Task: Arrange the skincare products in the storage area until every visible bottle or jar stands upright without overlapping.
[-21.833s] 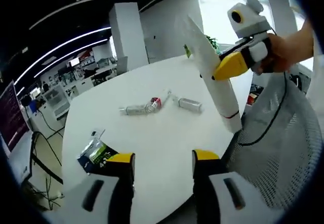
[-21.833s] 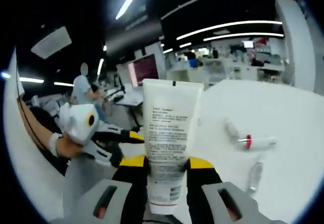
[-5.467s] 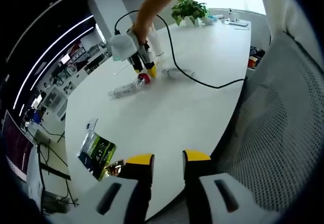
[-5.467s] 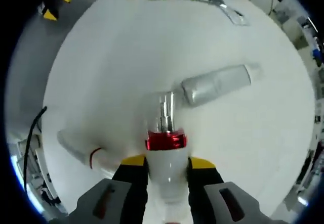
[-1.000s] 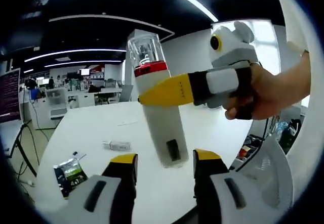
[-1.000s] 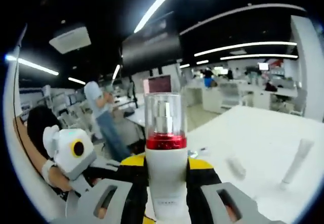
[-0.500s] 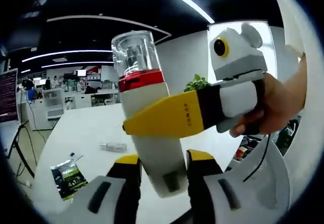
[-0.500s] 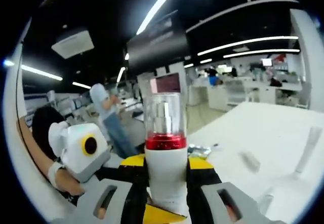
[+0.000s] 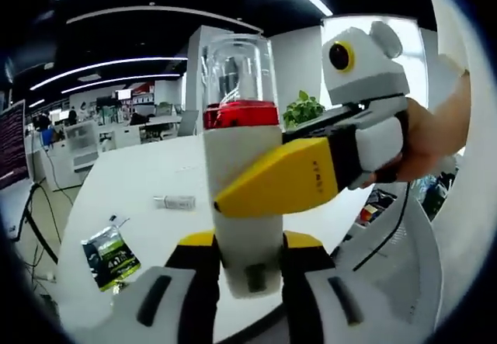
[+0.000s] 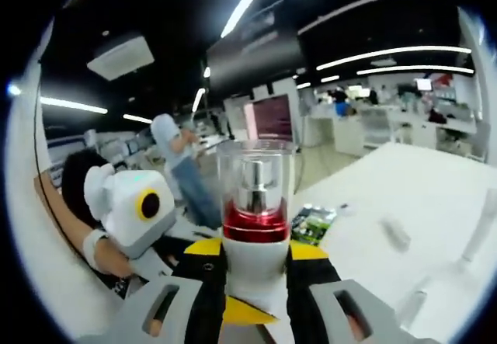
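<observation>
A white pump bottle [image 9: 242,165] with a red collar and clear cap stands upright in the air above the white table [image 9: 132,181]. In the left gripper view my left gripper [image 9: 250,243] is shut on the bottle's base. The right gripper's yellow finger [image 9: 287,177] reaches in from the right and lies across the bottle's body. In the right gripper view my right gripper [image 10: 256,252] is shut on the same bottle [image 10: 255,204] below the collar. The left gripper's yellow finger [image 10: 248,311] crosses the bottle lower down.
A small silver tube [image 9: 175,201] and a green-black sachet [image 9: 110,252] lie on the table. A slim white tube [image 10: 483,224] stands near the right edge. A mesh chair [image 9: 388,258] is close by, a plant [image 9: 303,109] is at the far side, and a person [image 10: 178,165] stands in the background.
The bottle has come down between my left jaws, which have closed in on its base. The right gripper still holds it upright.
</observation>
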A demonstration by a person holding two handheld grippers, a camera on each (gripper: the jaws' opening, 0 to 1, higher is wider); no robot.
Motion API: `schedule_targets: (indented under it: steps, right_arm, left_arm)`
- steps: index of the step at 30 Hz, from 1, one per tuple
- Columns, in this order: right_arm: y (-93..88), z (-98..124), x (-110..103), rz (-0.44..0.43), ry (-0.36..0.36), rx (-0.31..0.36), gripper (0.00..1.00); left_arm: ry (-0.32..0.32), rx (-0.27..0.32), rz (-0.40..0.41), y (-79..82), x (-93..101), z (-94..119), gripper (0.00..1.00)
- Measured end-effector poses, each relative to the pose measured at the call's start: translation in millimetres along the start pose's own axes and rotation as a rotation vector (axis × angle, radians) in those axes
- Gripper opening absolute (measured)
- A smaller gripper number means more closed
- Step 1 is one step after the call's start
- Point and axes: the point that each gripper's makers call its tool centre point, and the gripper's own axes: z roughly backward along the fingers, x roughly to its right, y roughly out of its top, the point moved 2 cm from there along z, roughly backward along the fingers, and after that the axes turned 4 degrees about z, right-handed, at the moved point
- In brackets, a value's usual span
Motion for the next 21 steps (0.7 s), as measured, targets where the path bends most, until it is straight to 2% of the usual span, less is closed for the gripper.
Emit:
schedule_targets:
  steps: [2,5,8,9,13,18,21]
  right_arm:
    - [-4.1,2,0,0.002,0.022,-0.023,0.24]
    - [-5.6,5,-2,0.020,0.054,-0.021,0.24]
    - [-3.7,6,-5,0.033,0.073,0.002,0.25]
    - [-3.2,6,-5,0.035,0.077,0.005,0.25]
    - [3.7,9,-10,0.072,0.123,0.021,0.26]
    - [4.0,10,-16,0.088,0.178,0.017,0.28]
    - [1.2,11,-18,0.120,0.201,-0.007,0.28]
  left_arm:
    - [-0.008,-0.021,-0.019,-3.1,1.5,0,0.24]
    - [-0.028,-0.029,-0.017,-4.0,4.6,0,0.24]
    - [-0.052,-0.029,0.003,-2.6,6.9,1,0.24]
    - [-0.075,-0.027,0.032,-1.3,9.1,2,0.24]
    - [-0.130,0.001,0.081,4.4,14.2,5,0.24]
    - [-0.174,-0.007,0.078,2.9,22.4,7,0.24]
    - [-0.195,-0.018,0.084,1.6,26.2,6,0.24]
